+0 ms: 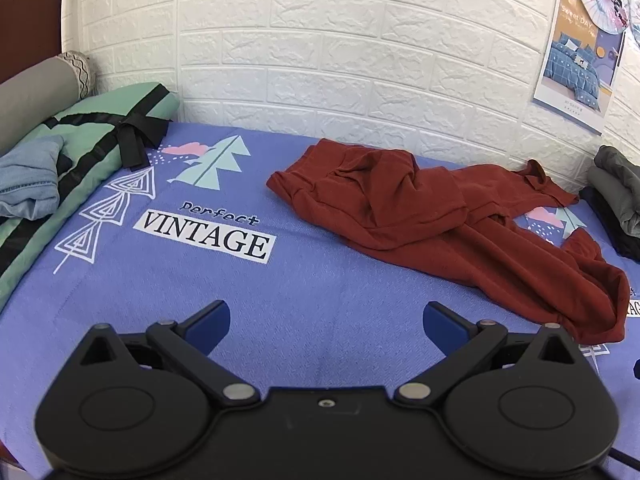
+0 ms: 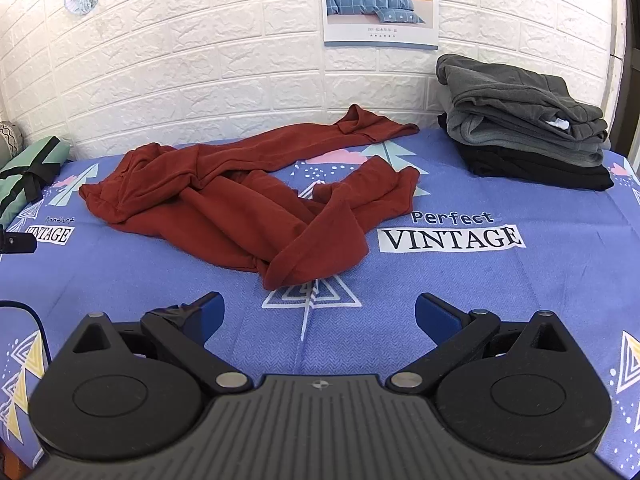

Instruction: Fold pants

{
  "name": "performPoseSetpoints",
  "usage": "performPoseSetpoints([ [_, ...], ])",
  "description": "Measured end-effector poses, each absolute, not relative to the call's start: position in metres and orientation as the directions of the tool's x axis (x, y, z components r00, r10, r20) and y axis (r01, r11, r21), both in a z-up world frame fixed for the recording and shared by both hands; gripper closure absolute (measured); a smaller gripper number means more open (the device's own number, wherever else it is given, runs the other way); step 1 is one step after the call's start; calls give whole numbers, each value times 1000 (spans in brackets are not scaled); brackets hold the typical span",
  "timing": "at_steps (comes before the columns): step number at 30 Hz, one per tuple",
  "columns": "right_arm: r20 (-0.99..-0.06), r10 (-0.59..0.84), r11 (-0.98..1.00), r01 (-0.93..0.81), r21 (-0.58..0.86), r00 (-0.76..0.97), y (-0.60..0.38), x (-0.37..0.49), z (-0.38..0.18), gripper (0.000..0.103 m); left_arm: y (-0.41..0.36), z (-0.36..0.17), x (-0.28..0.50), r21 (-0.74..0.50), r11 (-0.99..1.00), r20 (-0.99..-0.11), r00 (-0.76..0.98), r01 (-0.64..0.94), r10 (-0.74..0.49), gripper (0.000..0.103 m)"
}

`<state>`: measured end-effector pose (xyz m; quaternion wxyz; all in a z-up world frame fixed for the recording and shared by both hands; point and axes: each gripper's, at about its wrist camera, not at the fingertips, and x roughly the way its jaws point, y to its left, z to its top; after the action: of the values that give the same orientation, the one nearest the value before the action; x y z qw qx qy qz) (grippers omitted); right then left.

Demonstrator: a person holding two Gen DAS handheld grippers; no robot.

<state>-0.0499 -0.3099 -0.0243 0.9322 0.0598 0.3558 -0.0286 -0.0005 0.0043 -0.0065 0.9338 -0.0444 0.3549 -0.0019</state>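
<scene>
Pants (image 2: 224,200), rust-red and pretty crumpled, are lying unfolded on the bed (image 2: 500,292) near the white brick wall (image 2: 200,60). Only the right wrist view shows the stack of folded grey and black clothes (image 2: 524,120) properly; the left view just catches its edge. Only the left view shows the green bundle tied with black ribbon (image 1: 96,132), some denim (image 1: 28,180) and a grey bolster (image 1: 32,92). Bedsheet is purple-blue with tree prints and "Perfect VINTAGE". Poster (image 2: 380,0) and paper fans on the wall. Pants run roughly along the wall, waist toward the green bundle, the 2 legs toward the stack, the nearer leg doubled back. Left gripper (image 1: 326,322) and right gripper (image 2: 318,316): jaws wide open, holding nothing, over bare sheet short of the pants.
</scene>
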Motion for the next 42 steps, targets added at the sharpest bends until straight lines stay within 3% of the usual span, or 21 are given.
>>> performPoseSetpoints([
  [42, -687, 0, 992, 85, 90, 727, -307, -43, -32, 0, 11, -19, 8, -112, 993, -693, 719, -38, -50, 0],
])
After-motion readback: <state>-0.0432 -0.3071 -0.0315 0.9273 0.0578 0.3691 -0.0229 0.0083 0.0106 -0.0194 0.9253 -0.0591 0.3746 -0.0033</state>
